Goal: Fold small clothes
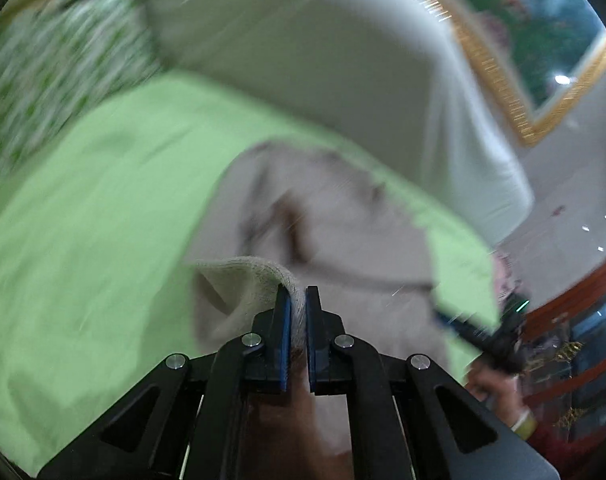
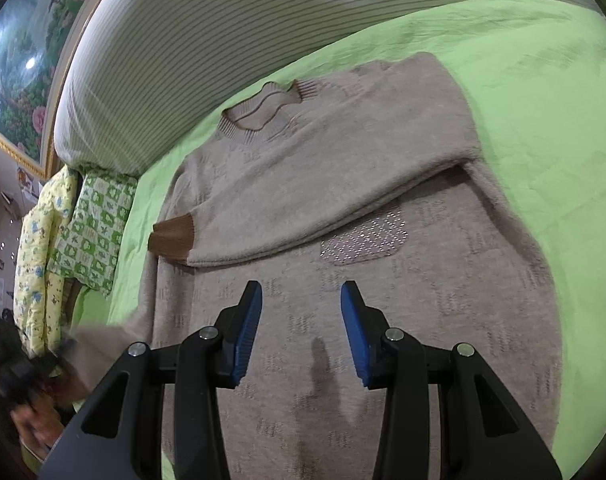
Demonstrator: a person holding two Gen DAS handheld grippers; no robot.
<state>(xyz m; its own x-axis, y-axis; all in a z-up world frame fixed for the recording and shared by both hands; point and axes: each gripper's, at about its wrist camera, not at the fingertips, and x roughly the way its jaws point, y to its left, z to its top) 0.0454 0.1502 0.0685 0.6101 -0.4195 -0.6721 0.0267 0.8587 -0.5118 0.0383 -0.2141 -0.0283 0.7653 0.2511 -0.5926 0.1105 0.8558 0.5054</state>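
Beige sweater lies flat on the green sheet, one sleeve folded across its chest. Left gripper pinches a sweater edge, view motion-blurred. Right gripper hangs half-open, empty, above the sweater's lower body, hem cut off.

Left wrist view: fisheye mounted behind the left gripper, looking forward and downward along its jaws; very near the beige sweater, blurred, with green bedsheet and pale headboard beyond

Right wrist view: fisheye behind the right gripper, angled down over the sweater from slightly higher, sharp, facing the headboard

Shared: sweater, bedsheet, headboard, gilt-framed floral painting, green patterned pillow; each view catches the other gripper at its edge
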